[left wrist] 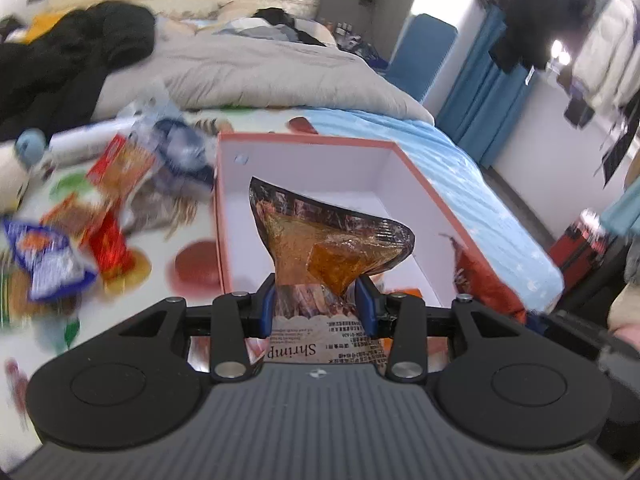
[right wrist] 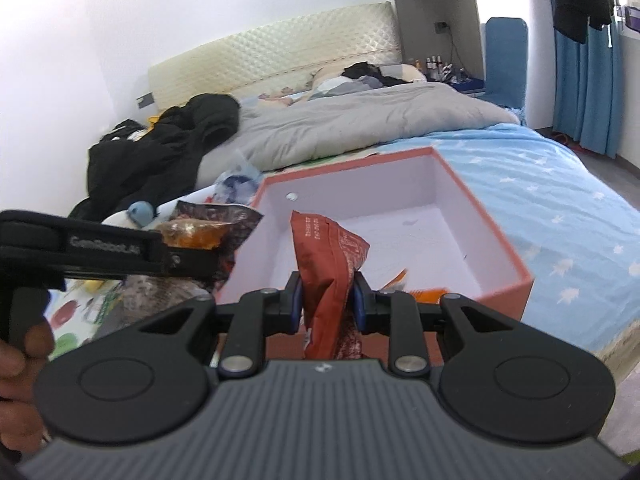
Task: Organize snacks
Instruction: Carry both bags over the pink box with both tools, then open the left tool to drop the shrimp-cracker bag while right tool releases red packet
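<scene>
My left gripper (left wrist: 319, 304) is shut on a shrimp snack packet (left wrist: 332, 248), clear with orange contents and a dark printed top, held over the near edge of an open box (left wrist: 304, 142) with salmon-pink outside and white inside. My right gripper (right wrist: 326, 300) is shut on a red-brown snack packet (right wrist: 330, 264), held upright over the near side of the same box (right wrist: 508, 236). The left gripper (right wrist: 172, 256) with its shrimp packet (right wrist: 192, 234) shows at the left of the right wrist view. The red packet (left wrist: 484, 280) shows at the box's right rim in the left wrist view. An orange wrapper (right wrist: 424, 291) lies inside the box.
Several loose snack packets (left wrist: 108, 216) lie in a blurred heap on a patterned mat left of the box. Behind are a grey duvet (right wrist: 360, 128), black clothes (right wrist: 160, 152) and a headboard. Blue star-print sheet (right wrist: 560, 200) spreads to the right. A person's hand (right wrist: 20, 360) grips the left tool.
</scene>
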The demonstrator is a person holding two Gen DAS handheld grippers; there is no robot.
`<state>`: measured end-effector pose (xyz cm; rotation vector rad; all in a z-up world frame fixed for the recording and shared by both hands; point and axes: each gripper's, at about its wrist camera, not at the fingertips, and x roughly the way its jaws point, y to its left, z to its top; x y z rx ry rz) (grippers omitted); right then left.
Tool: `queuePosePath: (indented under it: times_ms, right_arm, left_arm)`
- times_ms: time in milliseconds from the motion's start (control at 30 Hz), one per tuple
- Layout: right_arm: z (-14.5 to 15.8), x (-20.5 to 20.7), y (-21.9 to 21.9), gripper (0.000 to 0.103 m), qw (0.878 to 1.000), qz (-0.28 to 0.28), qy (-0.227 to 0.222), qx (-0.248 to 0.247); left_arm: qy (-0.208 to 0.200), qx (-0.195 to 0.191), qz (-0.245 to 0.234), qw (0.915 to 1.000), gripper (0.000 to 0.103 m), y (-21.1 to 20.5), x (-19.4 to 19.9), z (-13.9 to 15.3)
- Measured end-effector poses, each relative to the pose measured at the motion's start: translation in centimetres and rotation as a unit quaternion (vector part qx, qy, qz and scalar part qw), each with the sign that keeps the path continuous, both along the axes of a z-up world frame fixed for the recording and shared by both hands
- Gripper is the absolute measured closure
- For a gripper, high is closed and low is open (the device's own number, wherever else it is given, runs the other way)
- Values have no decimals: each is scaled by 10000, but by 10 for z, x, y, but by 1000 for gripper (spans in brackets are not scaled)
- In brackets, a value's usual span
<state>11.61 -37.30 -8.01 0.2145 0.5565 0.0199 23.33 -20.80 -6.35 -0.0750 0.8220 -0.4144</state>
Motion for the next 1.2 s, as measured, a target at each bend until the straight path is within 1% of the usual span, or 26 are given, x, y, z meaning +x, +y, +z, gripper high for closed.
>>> queuePosePath:
  times_ms: [67, 167, 267, 367, 467, 500, 633, 733, 800, 833, 867, 900, 933, 967, 1000, 1067, 1133, 1200]
  right_arm:
    - [1, 13, -10, 75, 10000, -66, 3, -43]
    - [1, 35, -21, 74, 9998, -95, 23, -153]
    - [-1, 59, -31, 74, 9998, -95, 115, -127]
    - [-11, 87, -43, 74, 9992, -104, 377, 44]
    - [-22, 109, -46, 74, 9981, -90, 608, -74]
    - [-26, 117, -46, 74, 9974, -32, 718, -73]
    - [-40, 133, -47, 74, 9941, 160, 1059, -150]
    - [-47, 138, -51, 74, 9925, 82, 1206, -175]
    - [-48, 138, -53, 73, 9923, 17, 1227, -151]
    - [-49, 136, -53, 73, 9922, 3, 1239, -139]
    - [-50, 136, -54, 70, 9921, -5, 1251, -135]
    - [-50, 136, -55, 60, 9920, -19, 1254, -135]
    - [-50, 136, -56, 52, 9919, -32, 1262, -108]
    - [-51, 136, -57, 36, 9919, -40, 1267, -61]
    - [-50, 135, -57, 27, 9922, -39, 1247, -23]
    - [-49, 136, -58, 27, 9924, -88, 1225, -74]
    - [-47, 133, -58, 27, 9925, -145, 1206, -109]
    - [-44, 128, -58, 27, 9929, -196, 1165, -101]
  left_arm:
    - [6, 27, -53, 10000, 57, -9, 19, 3]
    - [17, 167, -45, 9998, 57, -24, 51, 5]
    - [127, 125, -29, 9998, 57, -37, 82, 5]
    - [430, 90, 62, 9990, 57, -47, 114, -3]
    - [1019, 122, 2, 9947, 57, -55, 142, -21]
    - [1140, 213, 15, 9932, 57, -58, 149, -27]
    - [1440, 453, 83, 9885, 57, -60, 163, -45]
    - [1599, 566, 51, 9855, 57, -61, 166, -53]
    - [1629, 539, -8, 9852, 53, -59, 165, -57]
    - [1620, 540, 14, 9853, 49, -58, 165, -57]
    - [1622, 554, 45, 9852, 32, -57, 164, -56]
    - [1615, 555, 66, 9853, 20, -56, 165, -57]
    - [1565, 501, 83, 9864, 19, -54, 164, -56]
    - [1545, 466, 103, 9868, 19, -53, 164, -55]
    - [1566, 451, 135, 9865, 19, -51, 164, -55]
    - [1603, 401, 157, 9861, 19, -48, 160, -53]
    - [1529, 429, 189, 9871, 19, -45, 153, -49]
    - [1436, 466, 250, 9882, 15, -42, 144, -42]
